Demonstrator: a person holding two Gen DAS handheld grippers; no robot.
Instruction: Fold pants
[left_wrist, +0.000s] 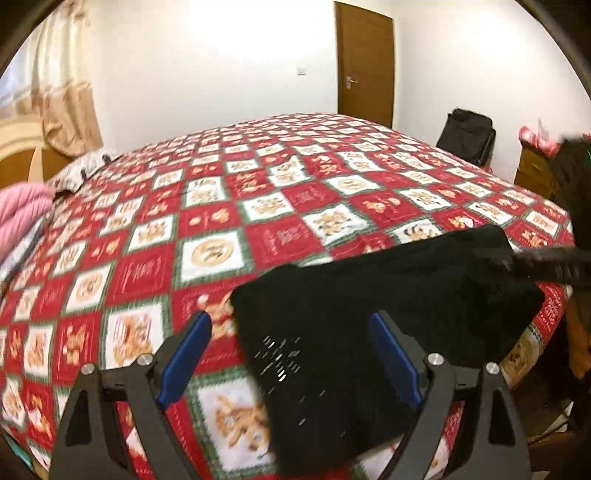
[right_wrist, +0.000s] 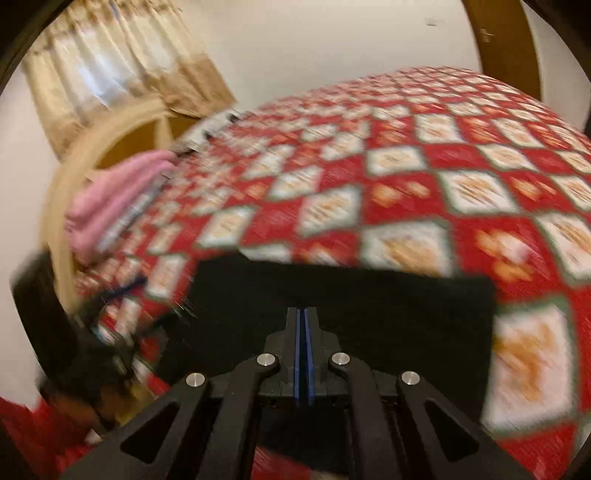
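The black pants (left_wrist: 369, 314) lie folded into a compact rectangle on the red patchwork bed cover, near the bed's front edge. My left gripper (left_wrist: 291, 332) is open above their near left part, with blue pads (left_wrist: 184, 358) spread wide and nothing between them. In the right wrist view the pants (right_wrist: 388, 310) are a dark rectangle just ahead of my right gripper (right_wrist: 303, 312), whose blue pads are pressed together at the pants' near edge. Whether cloth sits between them is hidden. The right gripper also shows in the left wrist view (left_wrist: 535, 262), blurred, over the pants' right side.
The bed cover (left_wrist: 221, 221) spreads wide behind the pants. A pink folded blanket (left_wrist: 18, 218) lies at the bed's left side by the headboard. A black bag (left_wrist: 467, 136) and a wooden cabinet (left_wrist: 532, 173) stand beyond the right edge, with a brown door (left_wrist: 364, 62) behind.
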